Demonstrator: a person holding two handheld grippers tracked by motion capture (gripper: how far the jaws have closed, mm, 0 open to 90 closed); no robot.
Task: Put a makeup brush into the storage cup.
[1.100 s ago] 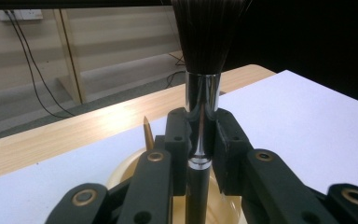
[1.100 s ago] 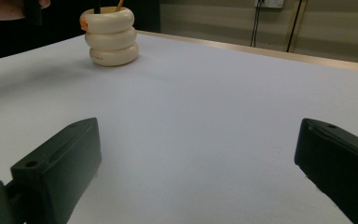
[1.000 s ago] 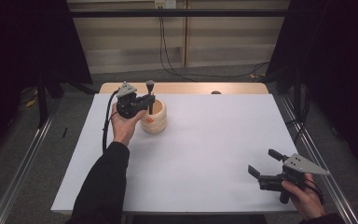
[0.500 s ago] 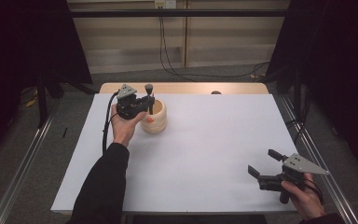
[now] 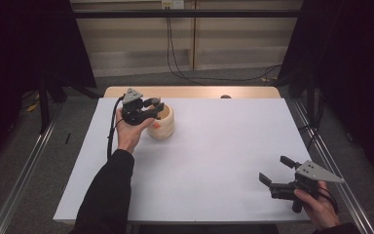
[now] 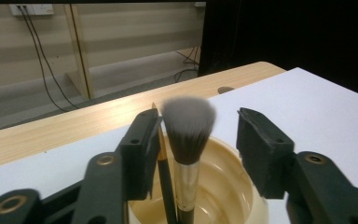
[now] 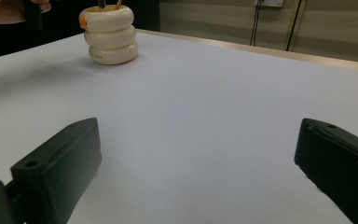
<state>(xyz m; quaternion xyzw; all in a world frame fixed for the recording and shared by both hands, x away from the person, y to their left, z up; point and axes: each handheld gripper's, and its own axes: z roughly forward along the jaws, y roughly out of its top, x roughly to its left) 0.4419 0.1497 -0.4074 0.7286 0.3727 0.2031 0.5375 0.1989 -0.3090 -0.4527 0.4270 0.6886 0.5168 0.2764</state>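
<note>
The left hand-held gripper point(image 6: 193, 140) has just been opening, releasing the makeup brush point(image 6: 188, 140) upright in the cream holder point(image 5: 161, 123); the placement looks done.

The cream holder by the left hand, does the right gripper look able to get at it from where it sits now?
Probably yes. The right gripper sits open at the near right corner, and bare white table lies between it and the cream holder. The left gripper, hovering over the holder's mouth, would crowd it from above.

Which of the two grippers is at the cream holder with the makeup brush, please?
The left gripper, at the holder, its just-opened jaws either side of the brush; the right gripper hangs open, far away.
</note>
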